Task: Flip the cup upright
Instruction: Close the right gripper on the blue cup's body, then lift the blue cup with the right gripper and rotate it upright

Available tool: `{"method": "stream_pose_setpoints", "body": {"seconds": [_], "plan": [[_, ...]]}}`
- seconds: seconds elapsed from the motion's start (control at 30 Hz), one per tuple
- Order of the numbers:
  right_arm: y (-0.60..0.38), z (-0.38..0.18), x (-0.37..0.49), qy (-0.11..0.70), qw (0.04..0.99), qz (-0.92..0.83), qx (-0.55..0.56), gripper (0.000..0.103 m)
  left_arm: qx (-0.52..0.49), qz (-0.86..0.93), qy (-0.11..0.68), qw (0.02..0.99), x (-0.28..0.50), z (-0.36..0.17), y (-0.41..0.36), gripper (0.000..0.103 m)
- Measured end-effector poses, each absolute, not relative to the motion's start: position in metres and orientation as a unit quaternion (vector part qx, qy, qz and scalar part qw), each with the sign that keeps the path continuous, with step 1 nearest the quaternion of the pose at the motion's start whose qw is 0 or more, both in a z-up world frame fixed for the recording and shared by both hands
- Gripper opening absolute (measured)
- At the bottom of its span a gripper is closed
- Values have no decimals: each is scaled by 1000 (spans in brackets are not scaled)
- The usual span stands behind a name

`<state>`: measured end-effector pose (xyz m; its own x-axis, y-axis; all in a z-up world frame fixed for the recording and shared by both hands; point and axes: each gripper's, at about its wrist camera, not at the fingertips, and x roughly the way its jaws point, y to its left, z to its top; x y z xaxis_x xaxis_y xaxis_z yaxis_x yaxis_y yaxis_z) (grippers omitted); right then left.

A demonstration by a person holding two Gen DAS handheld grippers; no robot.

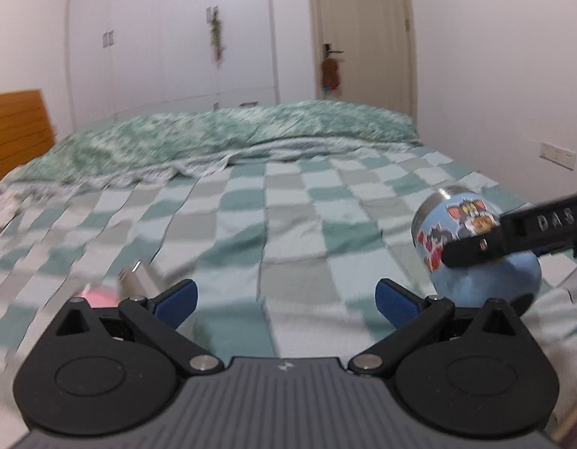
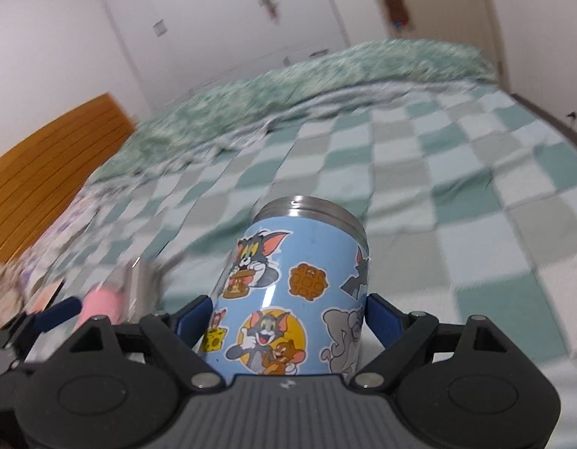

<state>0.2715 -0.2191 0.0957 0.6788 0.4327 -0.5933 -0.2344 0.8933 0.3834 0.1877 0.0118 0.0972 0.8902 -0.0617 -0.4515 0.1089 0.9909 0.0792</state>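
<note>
A light blue cup (image 2: 288, 292) with cartoon stickers and a steel rim sits between the blue pads of my right gripper (image 2: 284, 318), which is shut on its body. The steel rim points away from the camera and the cup is tilted over the checked bedsheet (image 2: 456, 172). In the left wrist view the same cup (image 1: 464, 239) is at the right, held by the black right gripper finger (image 1: 475, 249). My left gripper (image 1: 286, 299) is open and empty, low over the sheet, left of the cup.
A pink and clear object (image 2: 112, 295) lies on the sheet at the left, also in the left wrist view (image 1: 112, 292), blurred. A green quilt (image 1: 221, 138) is bunched at the far side. A wooden headboard (image 1: 15, 127) is left; wardrobe and door behind.
</note>
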Motion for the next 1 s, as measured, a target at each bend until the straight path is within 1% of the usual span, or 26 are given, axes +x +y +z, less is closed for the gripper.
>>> {"method": "stream_pose_setpoints", "body": {"seconds": [0.23, 0.3, 0.37, 0.6, 0.63, 0.67, 0.7, 0.73, 1.0], "plan": [[-187, 51, 230, 406, 885, 201, 105, 88, 27, 2, 256, 966, 123, 78, 41, 103], [-181, 40, 225, 408, 887, 196, 92, 88, 18, 11, 260, 965, 110, 75, 48, 103], [-177, 39, 223, 398, 893, 196, 81, 88, 13, 20, 263, 965, 101, 71, 53, 103], [-175, 42, 226, 403, 892, 192, 73, 89, -2, 44, 256, 966, 85, 72, 66, 103], [-176, 43, 227, 403, 892, 190, 76, 91, -3, 47, 255, 966, 84, 72, 67, 103], [-179, 44, 228, 399, 893, 190, 80, 94, -5, 49, 254, 966, 83, 73, 67, 103], [-181, 47, 225, 392, 896, 192, 83, 100, -6, 49, 253, 966, 83, 74, 68, 103], [-184, 50, 223, 383, 899, 193, 85, 102, -6, 50, 252, 967, 81, 75, 68, 103], [-210, 85, 192, 284, 933, 212, 68, 103, -9, 54, 245, 968, 81, 83, 62, 103]]}}
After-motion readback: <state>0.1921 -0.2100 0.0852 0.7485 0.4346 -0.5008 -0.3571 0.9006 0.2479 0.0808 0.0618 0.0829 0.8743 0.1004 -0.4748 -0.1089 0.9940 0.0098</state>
